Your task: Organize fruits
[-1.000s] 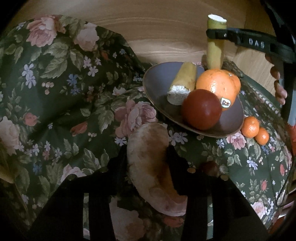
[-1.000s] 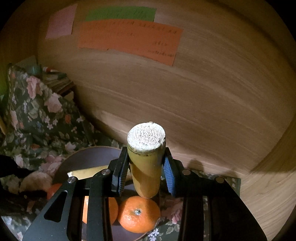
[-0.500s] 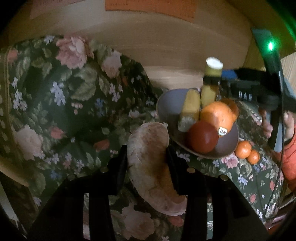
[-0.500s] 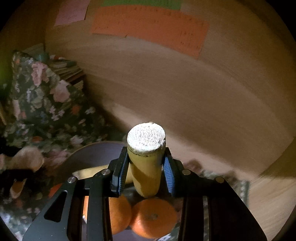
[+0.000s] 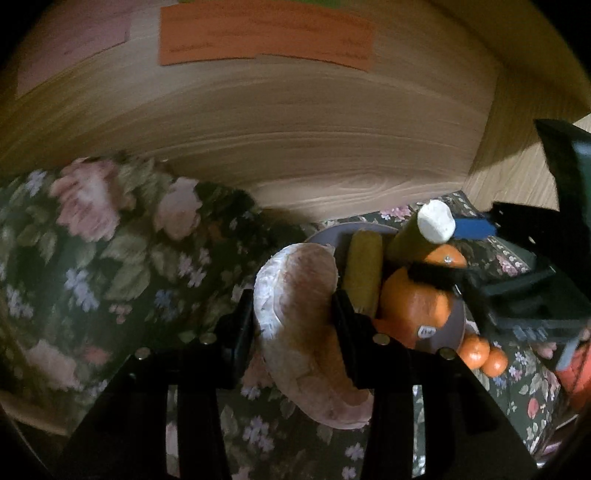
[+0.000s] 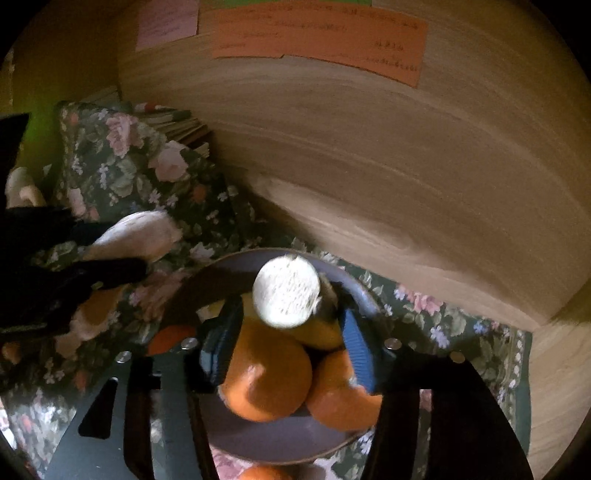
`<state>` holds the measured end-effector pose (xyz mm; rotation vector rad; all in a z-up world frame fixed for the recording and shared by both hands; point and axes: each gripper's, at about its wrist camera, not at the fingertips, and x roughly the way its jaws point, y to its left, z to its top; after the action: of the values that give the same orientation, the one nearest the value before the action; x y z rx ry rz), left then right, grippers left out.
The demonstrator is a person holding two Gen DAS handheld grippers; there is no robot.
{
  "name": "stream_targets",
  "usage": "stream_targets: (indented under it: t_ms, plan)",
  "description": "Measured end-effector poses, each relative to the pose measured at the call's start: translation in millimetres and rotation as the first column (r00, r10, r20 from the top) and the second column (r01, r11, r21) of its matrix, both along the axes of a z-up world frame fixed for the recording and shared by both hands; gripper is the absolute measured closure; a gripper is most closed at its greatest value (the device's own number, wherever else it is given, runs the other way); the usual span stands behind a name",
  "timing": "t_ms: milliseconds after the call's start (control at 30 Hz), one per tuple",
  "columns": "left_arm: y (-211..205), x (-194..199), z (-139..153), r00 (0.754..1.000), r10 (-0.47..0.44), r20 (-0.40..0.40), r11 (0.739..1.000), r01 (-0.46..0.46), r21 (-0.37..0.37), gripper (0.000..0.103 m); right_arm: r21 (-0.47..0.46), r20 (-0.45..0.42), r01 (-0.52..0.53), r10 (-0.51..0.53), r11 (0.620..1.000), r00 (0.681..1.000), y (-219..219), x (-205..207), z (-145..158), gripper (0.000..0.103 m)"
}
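Observation:
My left gripper point(image 5: 293, 299) is shut on a pale brownish mushroom-shaped piece point(image 5: 299, 325), held above the floral cloth beside the grey plate point(image 5: 325, 236). My right gripper point(image 6: 288, 325) has opened; the yellow banana piece point(image 6: 286, 295) with a white cut end stands loose between its blue pads, resting on the oranges point(image 6: 269, 373) in the plate point(image 6: 273, 443). In the left wrist view the banana piece point(image 5: 424, 232), another yellow piece point(image 5: 364, 273) and a large stickered orange point(image 5: 413, 306) sit on the plate.
Two small mandarins point(image 5: 484, 354) lie on the floral cloth point(image 5: 110, 266) right of the plate. A wooden wall point(image 5: 295, 129) with paper notes point(image 5: 266, 33) stands close behind. Stacked books point(image 6: 177, 122) lie at the far left.
My right gripper lowered the banana piece onto the oranges and its jaws spread apart. My left gripper rose and moved toward the plate with the mushroom piece.

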<state>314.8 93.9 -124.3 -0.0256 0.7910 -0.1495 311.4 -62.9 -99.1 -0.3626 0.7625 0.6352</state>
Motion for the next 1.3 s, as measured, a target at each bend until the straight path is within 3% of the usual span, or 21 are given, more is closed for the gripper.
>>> stream_targets:
  t_ms: [67,433,600,767,967,1067,1133,1300]
  plan:
    - [-4.9,11.3,-2.1,1.0,-0.008,-0.007,1.0,0.008,0.018,0.062,0.02,-0.017,-0.007,0.007,1.0,1.0,-2.4,-3.2,-1.3,0.042]
    - [-22.9,52.1,-19.2,0.999,-0.034,-0.042,0.996,0.037,0.079,0.062,0.09,0.011,0.082,-0.084,0.993,0.996,-49.6,-22.5,13.6,0.042]
    - [-20.3,64.0,-26.8,0.996,-0.039,-0.081,0.998,0.042,0.042,0.061,0.099,-0.011,0.157,-0.156,0.983,0.988,-69.4,-17.5,5.3,0.042]
    - [-30.8,76.5,-45.7,0.988,-0.062,-0.14,0.996,0.071,0.056,0.06,0.094,-0.038,0.195,-0.193,0.976,0.981,-79.6,-15.9,-5.9,0.042]
    - [-43.0,77.6,-47.9,0.99,-0.056,-0.131,0.991,0.072,0.114,0.058,0.084,-0.026,0.19,-0.188,0.978,0.982,-80.1,-22.6,-8.4,0.042]
    - [-43.2,71.2,-41.8,0.992,-0.051,-0.116,0.991,0.065,0.119,0.053,0.089,-0.024,0.189,-0.187,0.978,0.982,-81.2,-25.5,-8.1,0.042]
    - [-43.3,62.8,-34.3,0.995,-0.049,-0.088,0.991,0.06,0.12,0.039,0.096,-0.023,0.191,-0.19,0.977,0.981,-82.4,-27.3,-7.7,0.042]
    - [-50.4,32.7,-10.3,0.998,-0.059,-0.01,0.988,0.06,0.145,0.036,0.117,-0.025,0.197,-0.196,0.973,0.98,-86.3,-36.2,-5.7,0.042]
